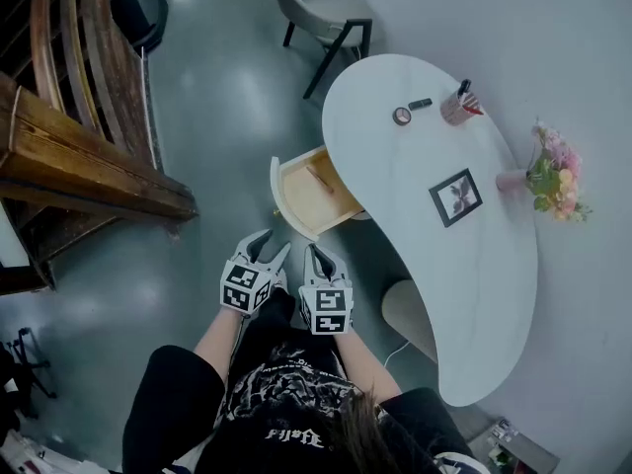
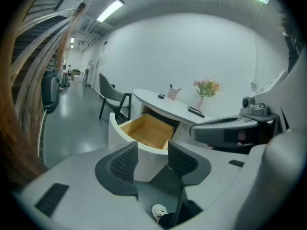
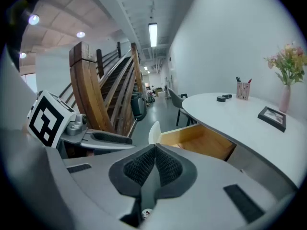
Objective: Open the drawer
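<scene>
1. Only the head view shows both grippers together, just off the desk's curved end. The left gripper is released, jaws apart and empty; the right gripper is clenched on nothing.
2. The drawer stands pulled out from under the desk's edge, just beyond both tools and apart from them. The head view alone shows a slim object lying inside.
3. Only the left gripper view shows a shoe below its jaws.
4. On the desk: one picture frame, one pen cup, one vase of flowers. Two grippers, one drawer.

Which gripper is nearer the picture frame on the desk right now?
Right. The right gripper hangs beside the desk, short of the picture frame; the left gripper sits on its far side, facing the open drawer.
</scene>
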### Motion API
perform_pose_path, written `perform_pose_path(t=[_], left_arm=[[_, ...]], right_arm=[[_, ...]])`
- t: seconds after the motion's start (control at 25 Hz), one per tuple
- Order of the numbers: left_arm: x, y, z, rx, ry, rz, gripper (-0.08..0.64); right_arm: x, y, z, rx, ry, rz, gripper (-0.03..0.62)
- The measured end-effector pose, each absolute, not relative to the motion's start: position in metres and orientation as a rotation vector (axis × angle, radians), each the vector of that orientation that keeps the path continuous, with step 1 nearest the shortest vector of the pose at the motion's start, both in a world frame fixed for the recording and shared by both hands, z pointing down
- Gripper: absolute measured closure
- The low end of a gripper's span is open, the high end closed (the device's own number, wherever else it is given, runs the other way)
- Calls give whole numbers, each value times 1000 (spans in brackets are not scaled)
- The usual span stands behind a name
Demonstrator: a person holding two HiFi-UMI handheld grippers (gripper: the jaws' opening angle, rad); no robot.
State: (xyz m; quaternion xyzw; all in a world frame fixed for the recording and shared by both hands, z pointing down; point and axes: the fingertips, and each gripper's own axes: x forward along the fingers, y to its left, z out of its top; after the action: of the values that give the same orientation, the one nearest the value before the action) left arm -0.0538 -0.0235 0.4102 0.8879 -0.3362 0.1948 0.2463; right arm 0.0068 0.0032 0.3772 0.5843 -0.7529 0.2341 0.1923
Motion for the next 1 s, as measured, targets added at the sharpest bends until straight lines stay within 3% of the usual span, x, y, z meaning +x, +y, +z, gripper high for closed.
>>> perform_pose_path(t=[1.0], left_arm=[[-36,-17,279,2746,-888,374,360]], right_arm=[[65,-12,279,1962,-2107,402,566]])
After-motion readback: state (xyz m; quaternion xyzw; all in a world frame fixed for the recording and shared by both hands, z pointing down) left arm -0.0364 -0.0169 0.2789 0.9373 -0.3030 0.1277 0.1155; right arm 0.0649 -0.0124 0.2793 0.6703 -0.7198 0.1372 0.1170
